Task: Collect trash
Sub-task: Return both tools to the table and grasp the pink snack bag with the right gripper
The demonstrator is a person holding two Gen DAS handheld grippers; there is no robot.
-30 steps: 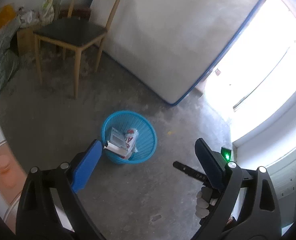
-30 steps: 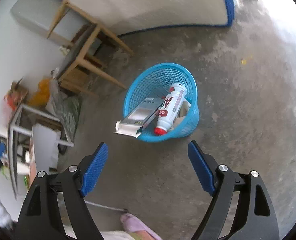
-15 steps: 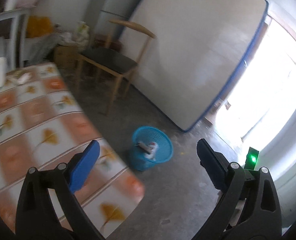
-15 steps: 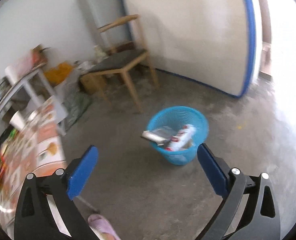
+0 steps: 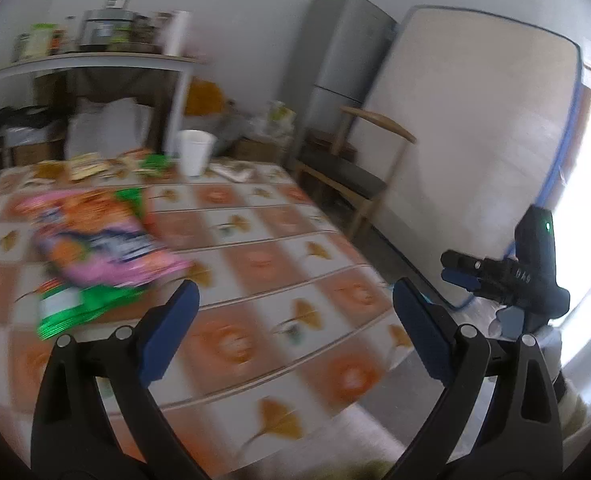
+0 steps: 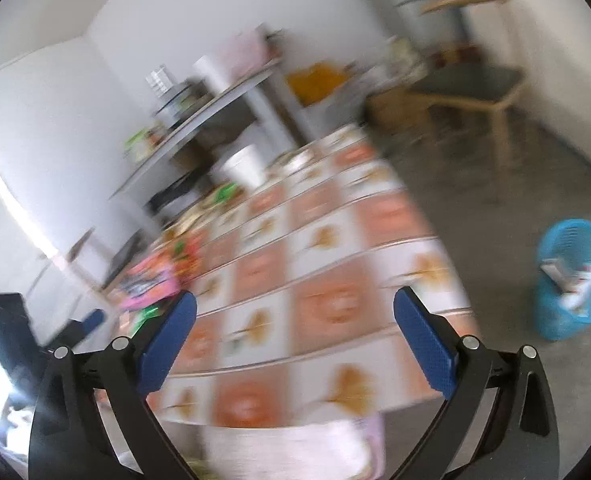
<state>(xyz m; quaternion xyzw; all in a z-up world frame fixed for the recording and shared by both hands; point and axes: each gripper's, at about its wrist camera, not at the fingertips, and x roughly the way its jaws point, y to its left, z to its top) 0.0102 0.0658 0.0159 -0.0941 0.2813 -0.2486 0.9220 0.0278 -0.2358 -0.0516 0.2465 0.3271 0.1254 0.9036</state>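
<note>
both tongs, left (image 5: 293, 322) & right (image 6: 295, 330), gape wide w/ nothing between. next trash, a pink/orange snack bag (image 5: 99, 236) on a green wrapper (image 5: 75, 308), lies on the desk (image 5: 263, 264) up-left of the left tongs, long axis running far-left to near-right; left hand looks nearer. blue bin (image 6: 571, 284) sits on the floor right of the desk; print on the bag too blurred to read.

The right gripper (image 6: 293, 332) is seen with its blue fingers (image 6: 166, 342) spread wide, nothing between them. Below it a bench (image 6: 319, 264) in an orange-and-white checked cloth is stretched out, pretty blurred. A pink snack bag (image 6: 147, 280) is lying near its left edge, a white cup (image 6: 243, 168) at the far end. A blue basket (image 6: 575, 280) with trash inside is parked on the floor, right side.
</note>
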